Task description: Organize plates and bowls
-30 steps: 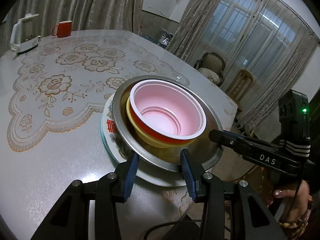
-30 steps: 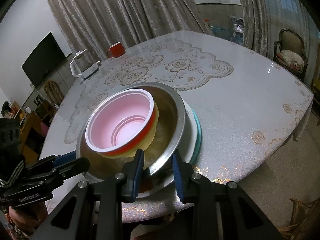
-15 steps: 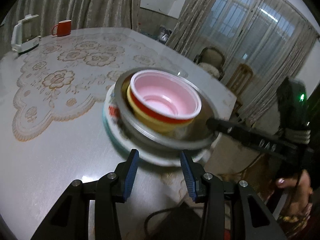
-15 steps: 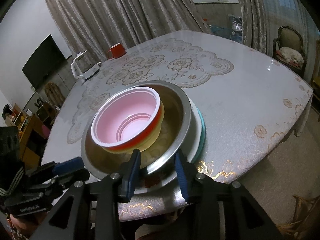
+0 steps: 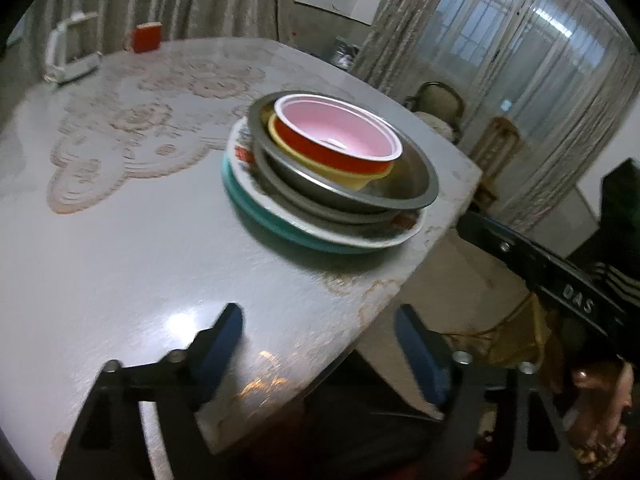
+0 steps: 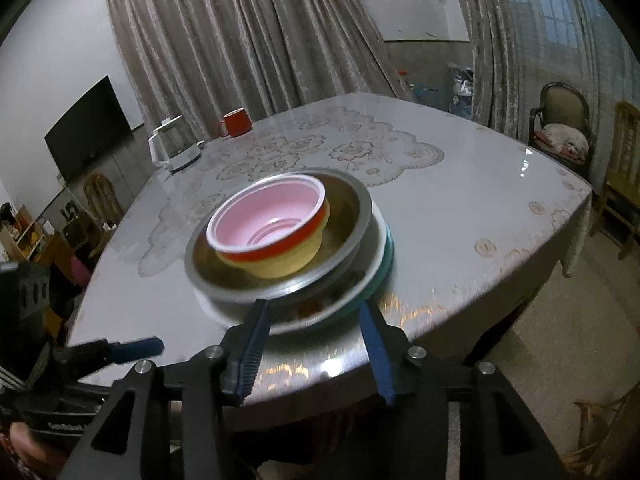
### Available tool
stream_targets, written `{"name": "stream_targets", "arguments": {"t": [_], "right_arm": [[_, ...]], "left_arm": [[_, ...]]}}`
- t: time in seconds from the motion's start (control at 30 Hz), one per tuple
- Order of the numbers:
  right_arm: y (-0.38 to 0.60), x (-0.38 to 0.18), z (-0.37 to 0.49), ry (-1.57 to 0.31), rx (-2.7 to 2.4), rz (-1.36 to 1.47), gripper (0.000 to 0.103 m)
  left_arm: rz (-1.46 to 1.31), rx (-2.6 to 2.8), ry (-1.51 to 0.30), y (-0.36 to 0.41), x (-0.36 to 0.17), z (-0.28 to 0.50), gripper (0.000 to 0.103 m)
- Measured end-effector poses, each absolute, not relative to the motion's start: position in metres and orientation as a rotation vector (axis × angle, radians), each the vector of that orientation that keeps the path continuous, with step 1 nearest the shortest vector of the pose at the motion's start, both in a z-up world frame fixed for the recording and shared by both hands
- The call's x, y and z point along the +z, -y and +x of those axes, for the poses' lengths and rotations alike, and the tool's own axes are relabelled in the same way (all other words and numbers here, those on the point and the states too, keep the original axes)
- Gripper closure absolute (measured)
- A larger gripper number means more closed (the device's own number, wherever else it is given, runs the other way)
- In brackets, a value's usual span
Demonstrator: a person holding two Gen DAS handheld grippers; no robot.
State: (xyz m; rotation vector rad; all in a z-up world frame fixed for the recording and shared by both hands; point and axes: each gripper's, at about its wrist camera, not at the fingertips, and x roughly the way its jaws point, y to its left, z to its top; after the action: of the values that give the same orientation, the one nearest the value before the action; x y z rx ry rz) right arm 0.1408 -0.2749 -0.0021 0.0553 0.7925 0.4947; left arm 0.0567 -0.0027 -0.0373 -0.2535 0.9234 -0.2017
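A stack stands near the table's point(image 5: 120, 260) corner: teal plate point(image 5: 256, 216) at the bottom, white patterned plate point(image 5: 360, 236), steel bowl point(image 5: 416, 184), yellow bowl point(image 5: 360, 178), and a red bowl point(image 5: 336, 136) with a pink inside on top. My left gripper point(image 5: 318, 320) hangs short of the stack over the table edge, its jaws opening wide with nothing between them. My right gripper point(image 6: 313, 308) is at the stack's near side, jaws opening; the white plate's point(image 6: 376, 256) rim lies just past its tips, untouched. The red bowl point(image 6: 268, 216) sits slightly tilted in the steel bowl point(image 6: 352, 216).
A white kettle point(image 6: 170, 148) and a red mug point(image 6: 236, 122) stand at the table's far side on a lace cloth. Chairs point(image 6: 560, 128) stand to the right of the table and a dark screen point(image 6: 92, 128) hangs on the left wall. The table edge runs close to the stack.
Both grippers have drawn back from the stack's rim and their jaws have spread wider. The stack stays on the table.
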Motion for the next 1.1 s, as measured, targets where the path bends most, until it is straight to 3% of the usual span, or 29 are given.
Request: {"name": "stream_targets", "arguments": {"t": [0.1,0.2,1.1], "right_arm": [[0.274,-0.005,0.126,-0.775,0.481,0.040,0.042],[0.271,-0.009,0.114,-0.775,0.473,0.022,0.040],[0.251,-0.015,0.066,-0.751,0.440,-0.082,0.034]], "left_arm": [[-0.205,-0.132,-0.907,0.005,-0.034,0.046,0.007],[-0.178,-0.121,-0.910,0.009,-0.034,0.037,0.002],[-0.137,-0.008,-0.908,0.006,-0.033,0.007,0.001]]}}
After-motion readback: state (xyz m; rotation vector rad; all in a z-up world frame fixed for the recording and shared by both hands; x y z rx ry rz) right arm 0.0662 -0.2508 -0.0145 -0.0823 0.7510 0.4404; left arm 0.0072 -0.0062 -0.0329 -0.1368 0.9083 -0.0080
